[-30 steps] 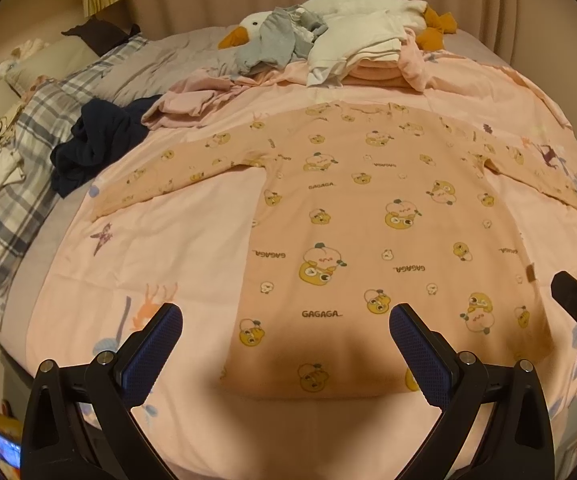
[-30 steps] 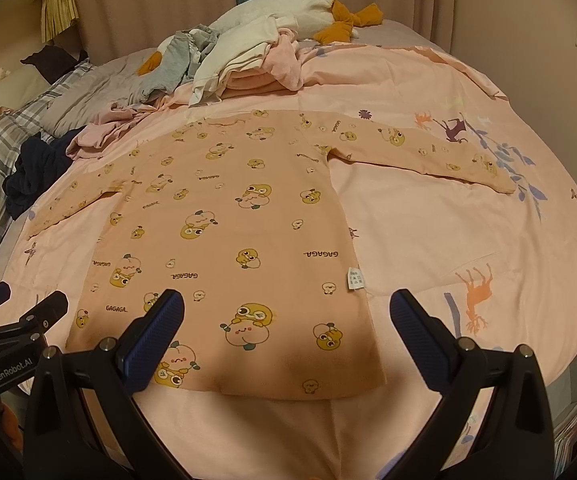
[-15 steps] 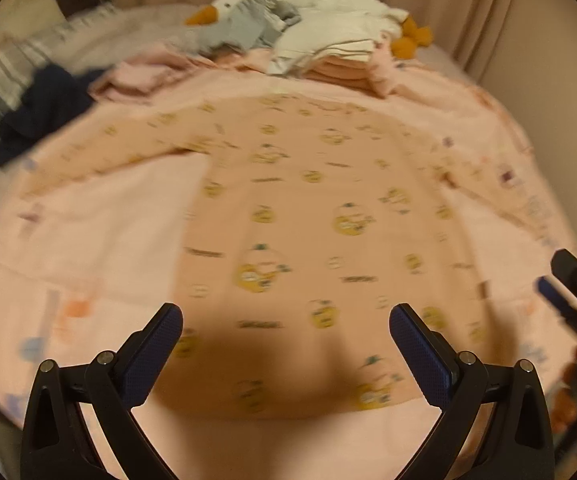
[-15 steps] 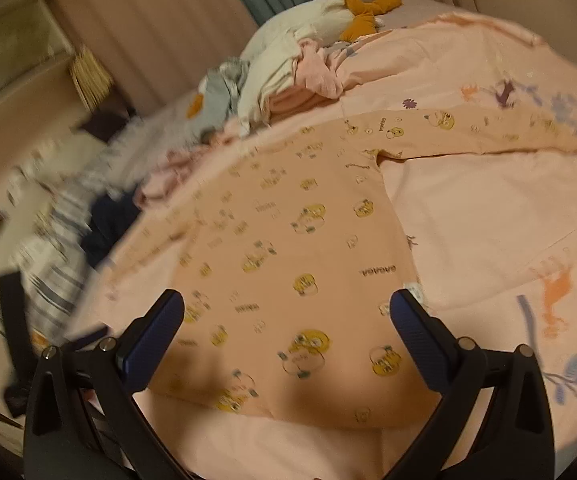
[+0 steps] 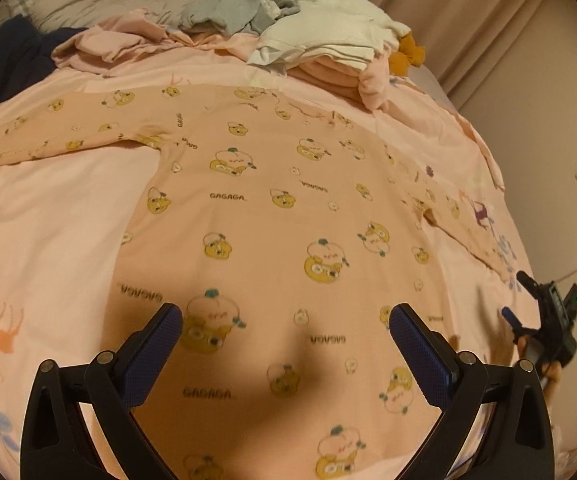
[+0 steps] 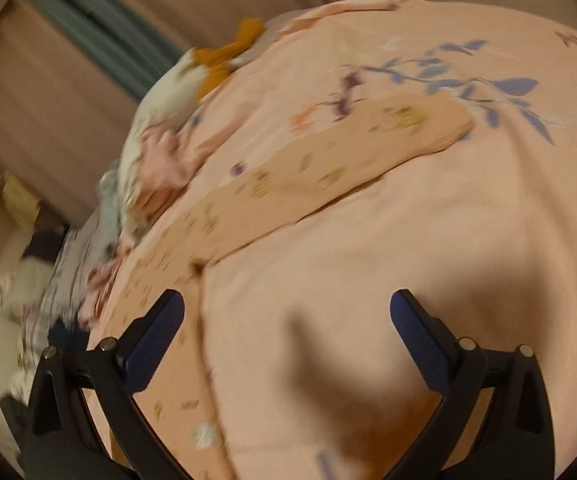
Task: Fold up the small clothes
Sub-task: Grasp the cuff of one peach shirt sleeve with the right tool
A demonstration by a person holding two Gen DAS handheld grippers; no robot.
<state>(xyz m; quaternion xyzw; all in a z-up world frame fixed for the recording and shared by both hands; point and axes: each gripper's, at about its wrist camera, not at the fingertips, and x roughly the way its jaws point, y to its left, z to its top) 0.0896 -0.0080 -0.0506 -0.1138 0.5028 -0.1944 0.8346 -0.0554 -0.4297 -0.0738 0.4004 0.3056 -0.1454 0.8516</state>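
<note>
Now the shirt [image 5: 272, 216] lies flat on the bed [image 5: 48, 240], sleeves spread left and right. Left gripper [image 5: 284, 344] hangs wide open over its near hem, holding nothing. Right gripper [image 6: 286, 328], also wide open and empty, is near the right sleeve [image 6: 328, 176].

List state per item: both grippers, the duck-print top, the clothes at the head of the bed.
left gripper: jaws open, empty, over the top's lower body
right gripper: jaws open, empty, at the top's side edge
duck-print top: spread flat, sleeves out, unfolded
white and pink stack: folded
grey garment: crumpled
navy garment: crumpled
</note>
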